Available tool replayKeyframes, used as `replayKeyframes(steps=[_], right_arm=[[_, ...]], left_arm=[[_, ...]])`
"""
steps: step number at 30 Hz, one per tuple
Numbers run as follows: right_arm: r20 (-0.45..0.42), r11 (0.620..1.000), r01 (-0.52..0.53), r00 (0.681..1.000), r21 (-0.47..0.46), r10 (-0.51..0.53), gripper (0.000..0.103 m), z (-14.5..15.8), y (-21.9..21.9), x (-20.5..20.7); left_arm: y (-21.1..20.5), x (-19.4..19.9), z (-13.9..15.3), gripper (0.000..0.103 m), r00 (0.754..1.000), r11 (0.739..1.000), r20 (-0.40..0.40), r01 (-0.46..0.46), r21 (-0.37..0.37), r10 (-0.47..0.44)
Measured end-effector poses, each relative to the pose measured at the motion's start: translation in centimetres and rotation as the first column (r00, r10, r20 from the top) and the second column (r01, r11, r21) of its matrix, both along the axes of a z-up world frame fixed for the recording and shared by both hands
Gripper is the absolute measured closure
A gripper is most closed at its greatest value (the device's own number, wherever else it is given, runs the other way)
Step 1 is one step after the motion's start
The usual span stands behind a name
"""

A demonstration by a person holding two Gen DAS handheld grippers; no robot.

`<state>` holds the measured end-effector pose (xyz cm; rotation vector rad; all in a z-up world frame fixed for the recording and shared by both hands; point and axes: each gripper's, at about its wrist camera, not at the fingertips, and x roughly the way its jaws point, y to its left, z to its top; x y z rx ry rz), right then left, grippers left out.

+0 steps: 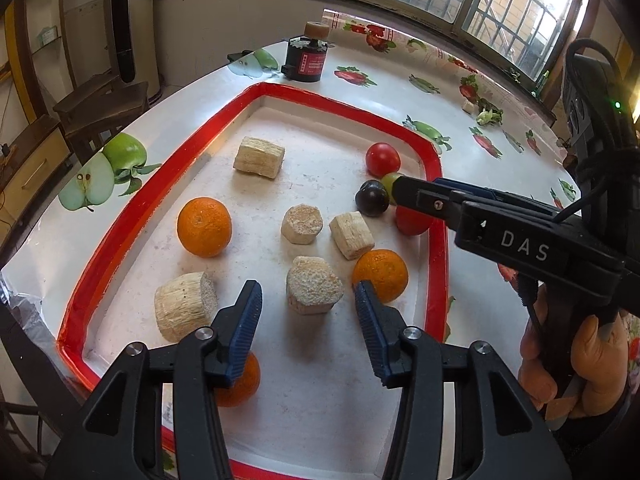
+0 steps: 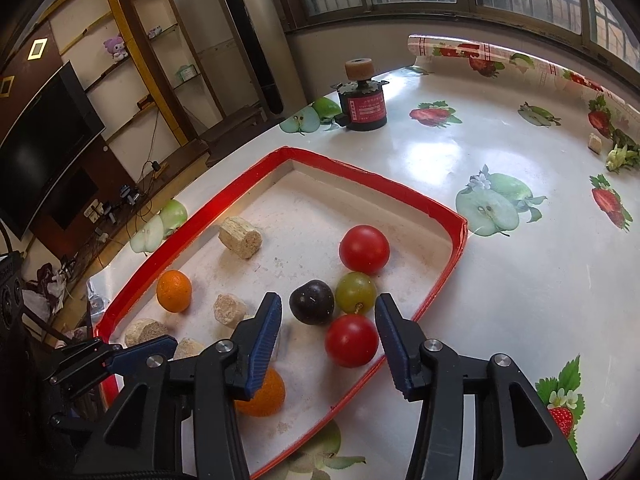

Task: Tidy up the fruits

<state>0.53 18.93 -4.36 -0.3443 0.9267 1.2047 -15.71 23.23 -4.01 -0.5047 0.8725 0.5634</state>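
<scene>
A white tray with a red rim (image 1: pixel 132 216) (image 2: pixel 448 276) holds oranges, two red tomatoes, a dark plum, a green fruit and several pale cut stalk pieces. My left gripper (image 1: pixel 308 296) is open and empty above a stalk piece (image 1: pixel 314 285), with an orange (image 1: pixel 382 274) by its right finger and another orange (image 1: pixel 244 384) under its left finger. My right gripper (image 2: pixel 326 316) is open and empty just above the near tomato (image 2: pixel 351 340), beside the plum (image 2: pixel 312 302) and green fruit (image 2: pixel 355 291). It also shows in the left wrist view (image 1: pixel 404 188), over the tomato (image 1: pixel 414 220).
A black cylinder with a red label and a cork-coloured top (image 1: pixel 306 60) (image 2: pixel 362 100) stands on the fruit-print tablecloth beyond the tray. Small green scraps (image 2: pixel 620 156) lie at the far right. A third orange (image 1: pixel 204 226) and the far tomato (image 2: pixel 364 249) lie further in the tray.
</scene>
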Motion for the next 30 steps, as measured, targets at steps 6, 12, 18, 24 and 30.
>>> replayKeyframes(steps=[6,12,18,24,30], right_arm=[[0.011,1.000,-0.005,1.000,0.015,0.005,0.046,0.9,-1.8,-0.2],[0.027,0.999,-0.042,0.999,0.026,0.042,0.040,1.6,-3.3,-1.0],[0.061,0.991,-0.124,0.991,0.042,0.121,0.034,1.9,-4.9,-2.2],[0.097,0.976,-0.209,0.974,0.062,0.203,0.023,2.4,-6.4,-3.2],[0.150,0.948,-0.311,0.942,0.060,0.300,0.018,3.0,-7.6,-5.0]], left_arm=[[-0.9,-1.3,0.5,0.051,1.000,0.999,-0.003,0.008,0.038,-0.008],[-2.0,-2.3,1.1,0.050,1.000,0.997,-0.003,0.028,0.070,-0.027],[-3.3,-3.5,1.7,0.050,0.998,0.993,0.016,0.053,0.109,-0.056],[-4.5,-4.7,2.3,0.031,0.998,0.985,0.023,0.054,0.165,-0.059],[-4.9,-5.7,2.6,0.031,0.998,0.982,0.034,0.044,0.184,-0.051]])
